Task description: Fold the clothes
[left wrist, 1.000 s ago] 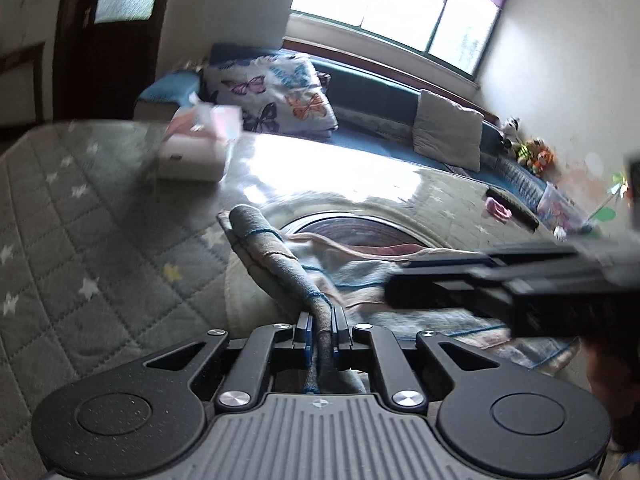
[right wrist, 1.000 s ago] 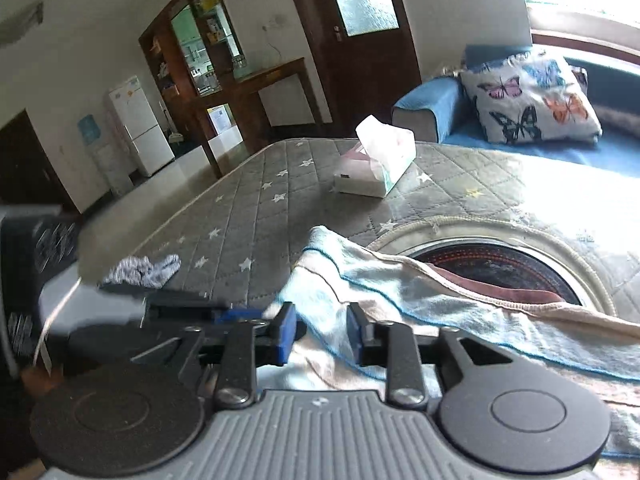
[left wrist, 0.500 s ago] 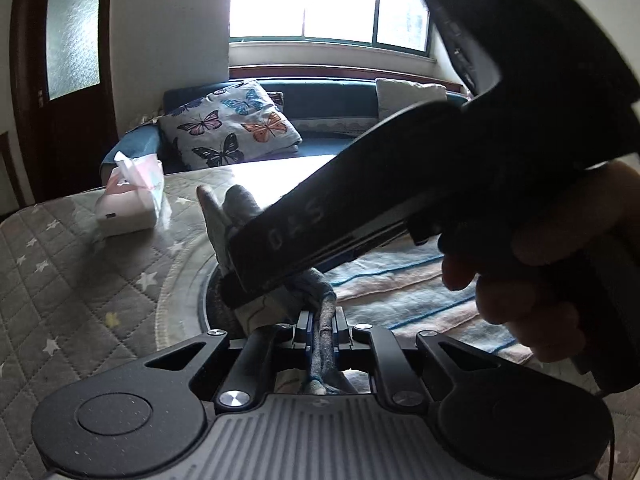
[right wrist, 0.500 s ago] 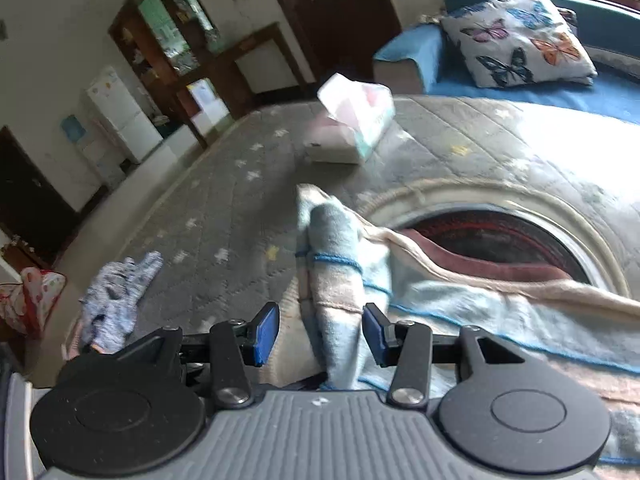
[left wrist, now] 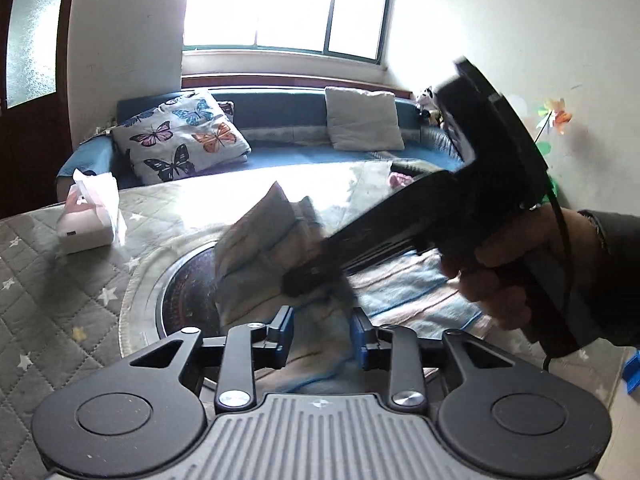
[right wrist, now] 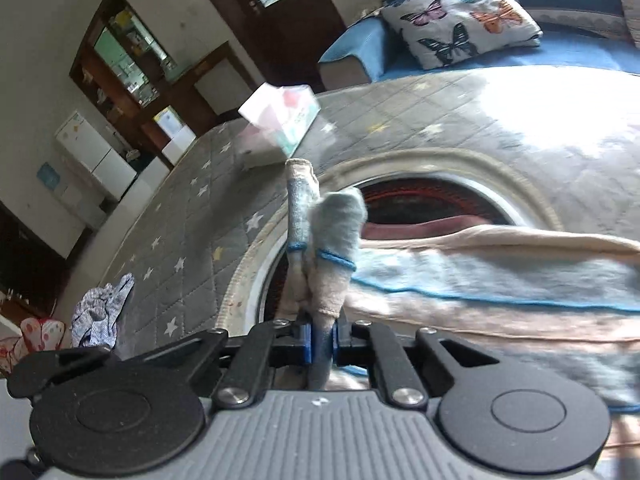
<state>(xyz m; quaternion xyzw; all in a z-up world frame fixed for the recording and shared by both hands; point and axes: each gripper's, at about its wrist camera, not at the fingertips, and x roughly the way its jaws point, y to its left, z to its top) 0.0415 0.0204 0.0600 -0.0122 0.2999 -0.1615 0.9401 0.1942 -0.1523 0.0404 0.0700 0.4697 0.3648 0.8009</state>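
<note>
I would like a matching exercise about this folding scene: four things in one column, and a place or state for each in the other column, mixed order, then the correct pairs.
Things:
1. right gripper
2. left gripper
3. tissue box
4. butterfly pillow

Places or states:
A. lies on the blue sofa under the window
B. jaws closing, pinching a bunched corner of the striped towel
C. stands on the grey star-patterned cover
D. jaws opening, pads apart, towel loose between them

Pairs: 1-B, 2-D, 3-C, 4-A
</note>
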